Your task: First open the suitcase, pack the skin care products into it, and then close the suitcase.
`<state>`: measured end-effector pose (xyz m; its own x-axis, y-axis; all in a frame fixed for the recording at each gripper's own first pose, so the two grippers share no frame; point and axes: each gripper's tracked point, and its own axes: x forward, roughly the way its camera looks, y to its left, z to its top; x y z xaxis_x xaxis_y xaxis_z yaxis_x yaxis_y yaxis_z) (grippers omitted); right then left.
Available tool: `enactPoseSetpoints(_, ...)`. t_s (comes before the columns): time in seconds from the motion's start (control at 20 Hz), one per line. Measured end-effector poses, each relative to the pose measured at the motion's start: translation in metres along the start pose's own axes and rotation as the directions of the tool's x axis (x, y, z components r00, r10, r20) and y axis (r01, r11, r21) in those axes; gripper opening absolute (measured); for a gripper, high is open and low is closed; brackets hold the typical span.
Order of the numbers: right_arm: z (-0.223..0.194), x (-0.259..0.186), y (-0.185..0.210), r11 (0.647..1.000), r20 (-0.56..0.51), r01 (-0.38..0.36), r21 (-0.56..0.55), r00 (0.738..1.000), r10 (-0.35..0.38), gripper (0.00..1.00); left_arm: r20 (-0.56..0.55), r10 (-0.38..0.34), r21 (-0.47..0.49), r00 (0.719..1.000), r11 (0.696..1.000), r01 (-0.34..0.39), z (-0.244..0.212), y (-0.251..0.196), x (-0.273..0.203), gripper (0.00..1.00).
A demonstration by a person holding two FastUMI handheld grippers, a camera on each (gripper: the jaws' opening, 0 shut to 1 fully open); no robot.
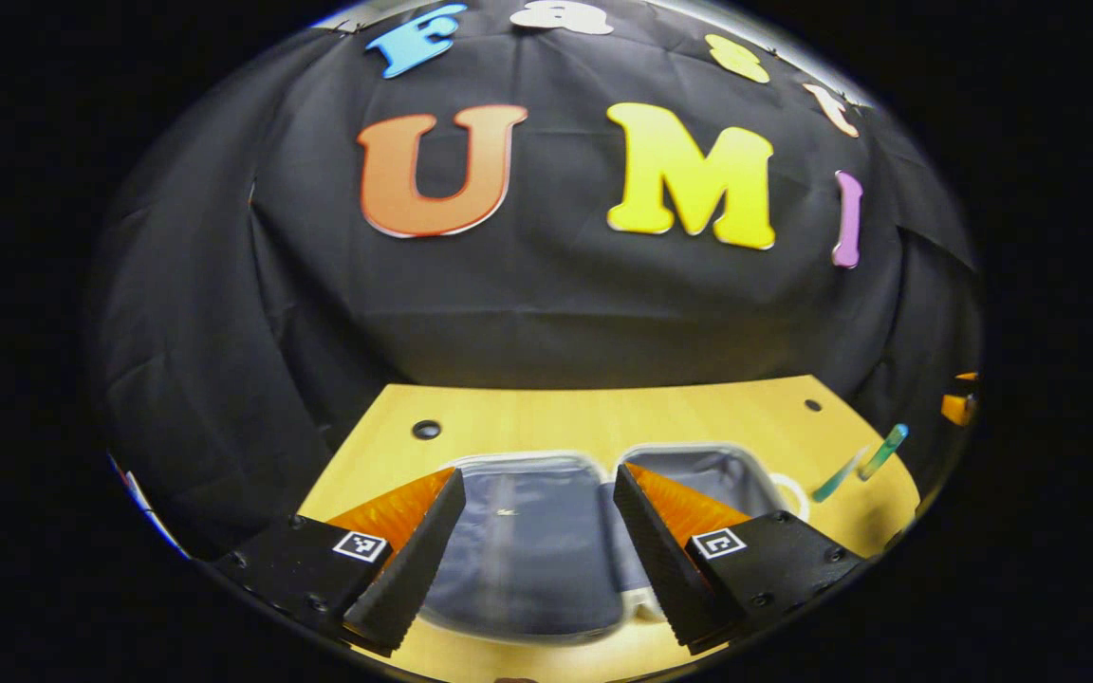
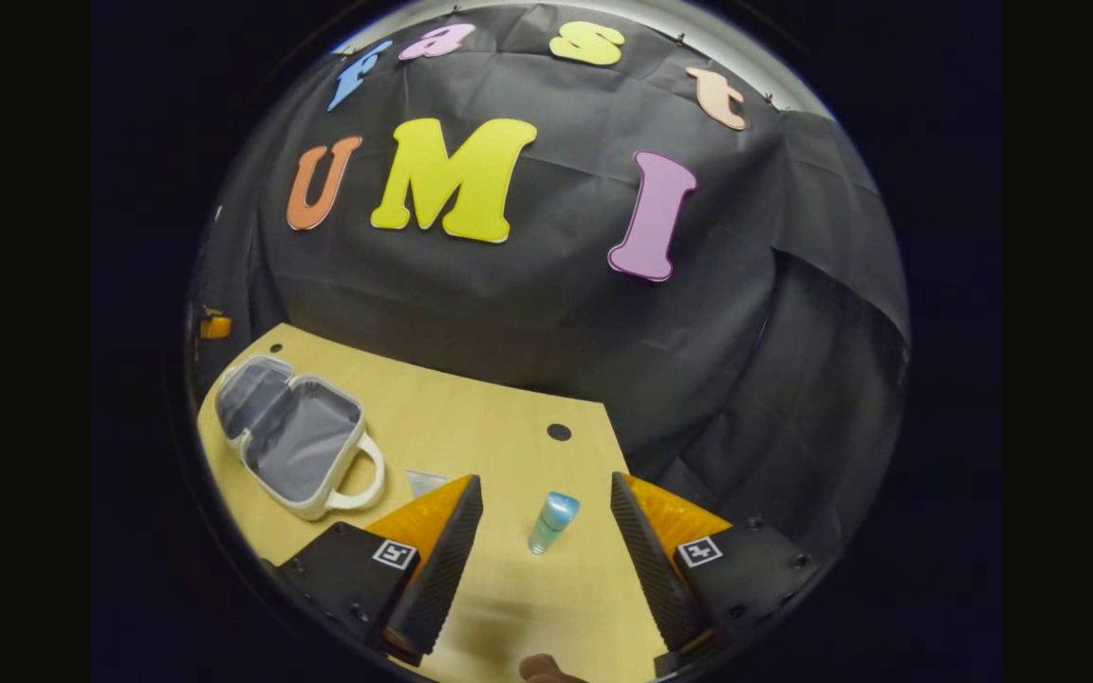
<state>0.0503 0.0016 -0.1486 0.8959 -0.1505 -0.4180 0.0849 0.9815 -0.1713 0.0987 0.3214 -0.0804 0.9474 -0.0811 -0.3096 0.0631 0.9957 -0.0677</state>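
Hovering above the open suitcase (image 1: pixel 527 550), the left tool (image 1: pixel 539 545) stands wide in the left gripper view, its two fingers (image 1: pixel 414 560) spread at the bottom of the frame with nothing between them but the grey lining of the case below. The suitcase lies flat on the yellow desk (image 1: pixel 603 417) in the lower middle of the frame, both halves laid out side by side, and its pale handle (image 1: pixel 793 493) curves out at the right end. At the right edge of the desk lie two slim tubes (image 1: pixel 880 452), well apart from the case, one greener and one paler just left of it. A dark round hole (image 1: pixel 426 429) sits in the desk toward the upper left of its surface. In the right gripper view the right tool (image 2: pixel 546 545) is likewise wide, holding nothing; a small blue-capped bottle (image 2: pixel 553 522) lies on the desk (image 2: pixel 471 427) between its fingers (image 2: pixel 437 569), touching neither. The open suitcase (image 2: pixel 295 436) rests at the lower left of the frame, handle (image 2: pixel 361 479) toward the tool, near but clear of the left finger. A flat pale packet (image 2: pixel 425 483) peeks out just above that finger.
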Motion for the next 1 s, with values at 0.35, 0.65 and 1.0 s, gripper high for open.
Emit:
enactPoseSetpoints(0.35, -0.034, 0.005, -0.052, 0.998, -0.039, -0.054, -0.019, 0.998, 0.054, 0.81, 0.014, -0.163, 0.000, 0.987, 0.987, 0.163, -0.017, -0.171, 0.004, 1.00)
enactPoseSetpoints(0.65, -0.061, 0.014, -0.082, 0.996, -0.085, -0.083, -0.027, 0.993, 0.080, 0.81, -0.101, -0.326, -0.025, 0.940, 0.945, 0.325, -0.079, -0.304, 0.021, 1.00)
enactPoseSetpoints(1.0, -0.096, 0.030, -0.098, 0.991, -0.139, -0.119, -0.054, 0.984, 0.110, 0.81, -0.194, -0.339, 0.005, 0.921, 0.938, 0.346, -0.141, -0.373, 0.067, 1.00)
